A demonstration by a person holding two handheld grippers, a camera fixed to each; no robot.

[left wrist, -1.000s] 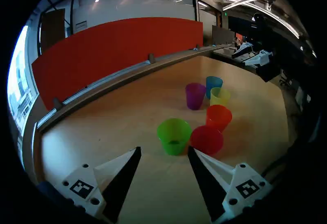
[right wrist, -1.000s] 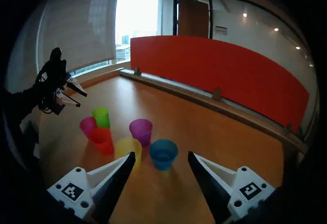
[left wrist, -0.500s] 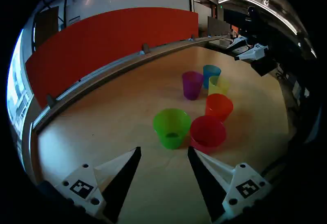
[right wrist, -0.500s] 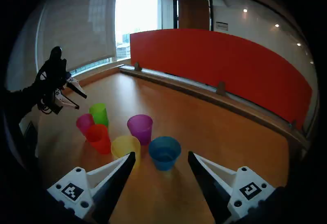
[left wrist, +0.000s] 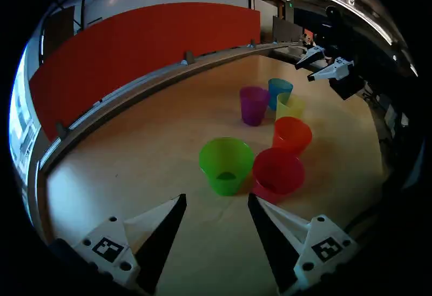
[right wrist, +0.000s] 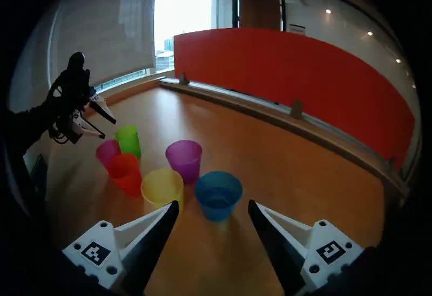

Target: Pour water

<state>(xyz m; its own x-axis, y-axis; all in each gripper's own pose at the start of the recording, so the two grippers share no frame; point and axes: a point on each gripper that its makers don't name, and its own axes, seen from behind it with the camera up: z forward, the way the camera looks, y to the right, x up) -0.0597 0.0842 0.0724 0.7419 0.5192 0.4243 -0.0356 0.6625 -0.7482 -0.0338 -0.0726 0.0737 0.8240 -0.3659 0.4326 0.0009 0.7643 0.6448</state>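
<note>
Several plastic cups stand clustered on a wooden table [left wrist: 135,150]. In the left gripper view my left gripper [left wrist: 216,201] is open just short of the green cup [left wrist: 225,165]; a red cup [left wrist: 277,174], orange cup [left wrist: 291,135], purple cup [left wrist: 253,105], yellow cup [left wrist: 288,107] and blue cup [left wrist: 279,92] lie beyond. In the right gripper view my right gripper [right wrist: 213,207] is open just before the blue cup [right wrist: 218,195], which has water in it. The yellow cup [right wrist: 161,189], purple cup [right wrist: 184,160], orange cup [right wrist: 125,173] and green cup [right wrist: 127,140] stand to its left.
A red partition [left wrist: 140,47] with a metal rail runs along the table's far edge. The other gripper [right wrist: 81,116] and its holder's dark sleeve show at the left of the right gripper view, and far right in the left gripper view [left wrist: 324,66]. A bright window [right wrist: 181,9] lies behind.
Both grippers have moved closer to the cups: the green cup looms larger before the left, the blue cup larger before the right. Both stay open.
</note>
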